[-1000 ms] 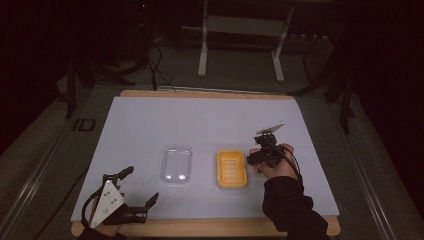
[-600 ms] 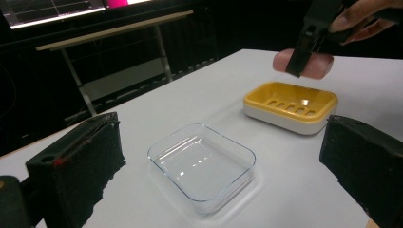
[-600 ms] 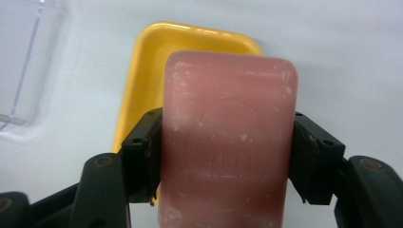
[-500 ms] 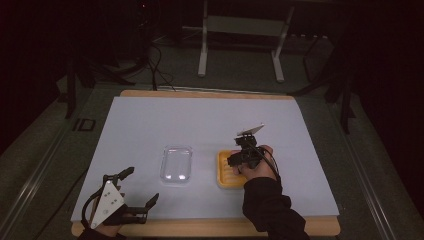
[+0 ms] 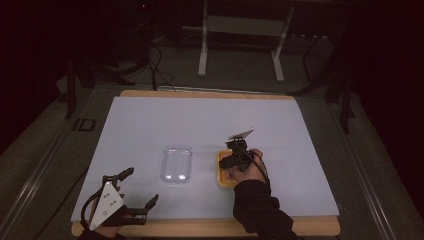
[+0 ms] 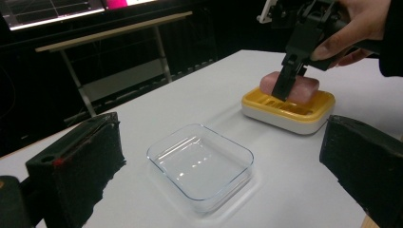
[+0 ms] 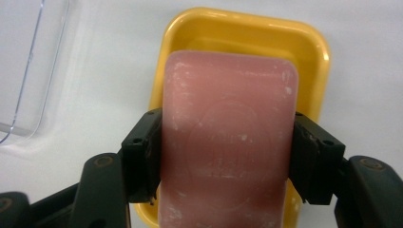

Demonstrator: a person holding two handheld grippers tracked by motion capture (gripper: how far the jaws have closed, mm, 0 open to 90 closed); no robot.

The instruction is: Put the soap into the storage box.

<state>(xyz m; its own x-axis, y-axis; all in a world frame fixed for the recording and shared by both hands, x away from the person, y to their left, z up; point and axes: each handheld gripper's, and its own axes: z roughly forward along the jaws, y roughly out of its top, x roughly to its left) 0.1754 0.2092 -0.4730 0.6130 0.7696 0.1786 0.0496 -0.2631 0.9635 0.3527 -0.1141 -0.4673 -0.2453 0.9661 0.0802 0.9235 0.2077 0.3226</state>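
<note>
On the white table (image 5: 150, 130), soap bar (image 7: 228, 142) sits between right gripper (image 7: 223, 156) jaws.

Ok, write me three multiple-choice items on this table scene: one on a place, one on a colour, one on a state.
1. Where does the pink soap bar sit?
A. in the clear dish
B. on the yellow soap tray
C. on the bare table

2. What colour is the tray's top part?
A. blue
B. green
C. yellow

3. How does the right hand-held gripper stand?
A. jaws on either side of the soap
B. lying on the table
C. inside the clear dish

Key: 1 B, the right gripper view shows the bar over the yellow tray. 2 C, its rim is yellow over a white base. 3 A, one jaw at each long side, while the clear dish lies empty.
</note>
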